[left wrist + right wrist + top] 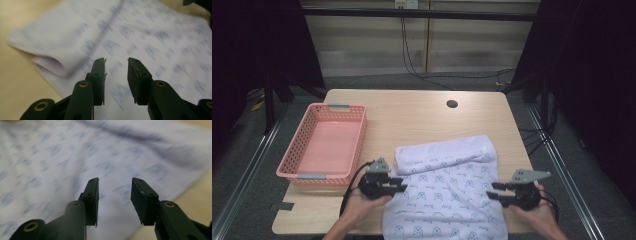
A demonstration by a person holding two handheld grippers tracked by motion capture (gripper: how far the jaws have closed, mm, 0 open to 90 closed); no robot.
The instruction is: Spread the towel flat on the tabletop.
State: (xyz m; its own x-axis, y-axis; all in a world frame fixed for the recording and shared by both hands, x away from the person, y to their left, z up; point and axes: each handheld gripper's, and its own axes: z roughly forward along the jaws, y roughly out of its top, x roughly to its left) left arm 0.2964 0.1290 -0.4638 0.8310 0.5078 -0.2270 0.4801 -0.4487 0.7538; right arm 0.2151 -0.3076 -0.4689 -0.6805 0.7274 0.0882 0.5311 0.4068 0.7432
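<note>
A white towel (447, 192) with a blue print lies spread on the near right of the wooden table (412, 115), its near end hanging over the table's front edge. Its far end is folded over into a thick band (442, 150). My left gripper (401, 186) hovers at the towel's left edge, pointing right, jaws open and empty. In the left gripper view the gripper (116, 62) stands just above the towel (150, 37), beside the folded layers (50, 62). My right gripper (491, 191) hovers at the towel's right edge, pointing left, open and empty. In the right gripper view it (114, 182) faces the blurred towel (75, 152).
An empty pink plastic basket (332, 145) sits on the left of the table, just left of my left hand. A round cable hole (452, 104) lies near the far edge. Bare wood stretches between the towel and the far edge.
</note>
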